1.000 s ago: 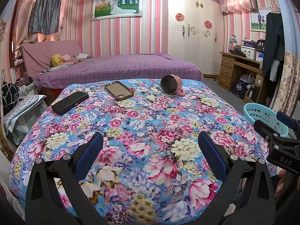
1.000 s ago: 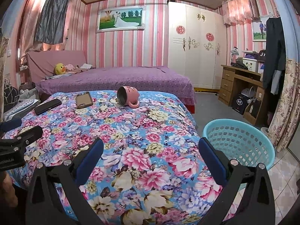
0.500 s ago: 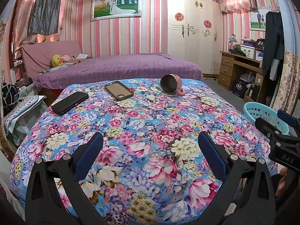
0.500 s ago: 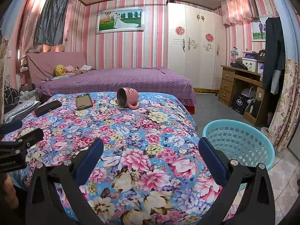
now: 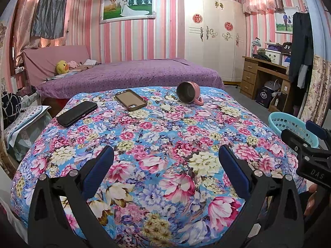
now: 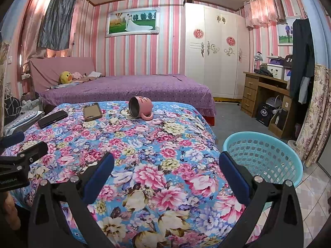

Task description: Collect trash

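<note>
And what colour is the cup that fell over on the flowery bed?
Pink, with a dark grey inside; clearest in the right wrist view.

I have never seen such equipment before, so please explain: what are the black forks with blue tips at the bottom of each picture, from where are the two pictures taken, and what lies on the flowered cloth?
The forks are hand-held grippers; a person carries one in each hand, and no robot arm is present. Each gripper has a wide-angle camera looking forward along its two fingers. One picture comes from the left gripper, the other from the right gripper. Both are open and hold nothing. On the flowered cloth lie a black phone, a brown phone case and a pink mug tipped on its side. A blue basket stands on the floor beside it.
</note>
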Tool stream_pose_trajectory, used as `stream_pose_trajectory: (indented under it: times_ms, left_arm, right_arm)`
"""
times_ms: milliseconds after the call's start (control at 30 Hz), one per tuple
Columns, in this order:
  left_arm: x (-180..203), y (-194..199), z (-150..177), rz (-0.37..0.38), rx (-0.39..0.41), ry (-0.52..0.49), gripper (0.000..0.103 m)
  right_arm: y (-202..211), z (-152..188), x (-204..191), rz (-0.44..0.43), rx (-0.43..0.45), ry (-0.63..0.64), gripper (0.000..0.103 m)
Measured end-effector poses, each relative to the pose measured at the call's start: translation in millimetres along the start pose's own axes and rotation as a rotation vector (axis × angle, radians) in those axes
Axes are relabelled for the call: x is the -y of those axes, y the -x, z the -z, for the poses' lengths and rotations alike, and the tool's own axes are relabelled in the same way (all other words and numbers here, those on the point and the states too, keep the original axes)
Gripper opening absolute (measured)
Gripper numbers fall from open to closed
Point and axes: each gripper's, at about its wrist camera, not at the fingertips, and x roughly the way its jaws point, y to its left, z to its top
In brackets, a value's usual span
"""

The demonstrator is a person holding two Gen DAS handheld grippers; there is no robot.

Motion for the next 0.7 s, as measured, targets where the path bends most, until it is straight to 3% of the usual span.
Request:
stream_pose_trajectory:
  times_ms: [700]
  left_arm:
    - [-0.2,0.9,0.3,0.000,0.004,-0.002,0.098]
  right_arm:
    - [-0.1,0.2,0.3,0.000,0.001,-0.002,0.099]
